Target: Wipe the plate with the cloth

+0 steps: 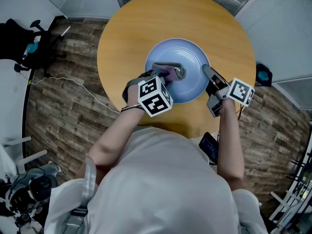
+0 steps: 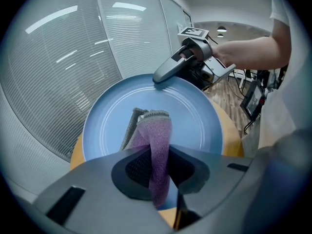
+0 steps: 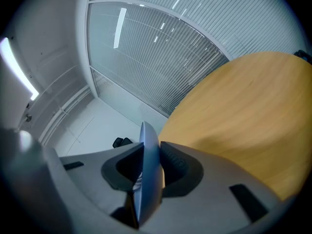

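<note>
From above, my left gripper (image 1: 165, 75) squeezes the cloth (image 1: 174, 72) in the middle of the plate (image 1: 190, 56). In the left gripper view, bare plate lies straight ahead of the cloth. In the right gripper view, my right gripper (image 3: 149, 156) pinches the plate's rim.

Right tongs (image 3: 150, 156) clamped on blue plate (image 3: 148, 133) rim, plate edge-on; wooden table (image 3: 243, 111) right; blinds (image 3: 161, 57) behind.

light: even, bright ceiling strips | glare: on blinds | edges: fisheye-warped, dark vignette | blur: near foreground soft
</note>
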A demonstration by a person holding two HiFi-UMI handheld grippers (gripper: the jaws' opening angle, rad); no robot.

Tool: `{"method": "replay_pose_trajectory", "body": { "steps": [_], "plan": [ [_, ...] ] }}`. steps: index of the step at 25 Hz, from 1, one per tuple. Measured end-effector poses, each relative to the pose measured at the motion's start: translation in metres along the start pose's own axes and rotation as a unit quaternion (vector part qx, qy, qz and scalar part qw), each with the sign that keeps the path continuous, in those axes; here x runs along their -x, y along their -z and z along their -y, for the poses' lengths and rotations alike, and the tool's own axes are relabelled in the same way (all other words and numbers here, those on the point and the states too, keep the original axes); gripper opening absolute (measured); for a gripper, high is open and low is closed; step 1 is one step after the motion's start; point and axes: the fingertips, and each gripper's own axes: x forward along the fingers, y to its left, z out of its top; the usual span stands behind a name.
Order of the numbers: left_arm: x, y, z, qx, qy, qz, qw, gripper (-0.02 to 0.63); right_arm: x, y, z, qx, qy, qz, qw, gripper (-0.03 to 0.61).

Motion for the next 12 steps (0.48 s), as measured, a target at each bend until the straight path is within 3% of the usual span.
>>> {"method": "replay_pose_trajectory", "body": {
  "steps": [12],
  "plan": [
    [-0.005,-0.043,0.024,-0.037,0.027,0.031,0.9985,0.069,-0.014,0.005,-0.007,-0.002,-0.013,-0.004,1.000,0.100]
  ]
}}
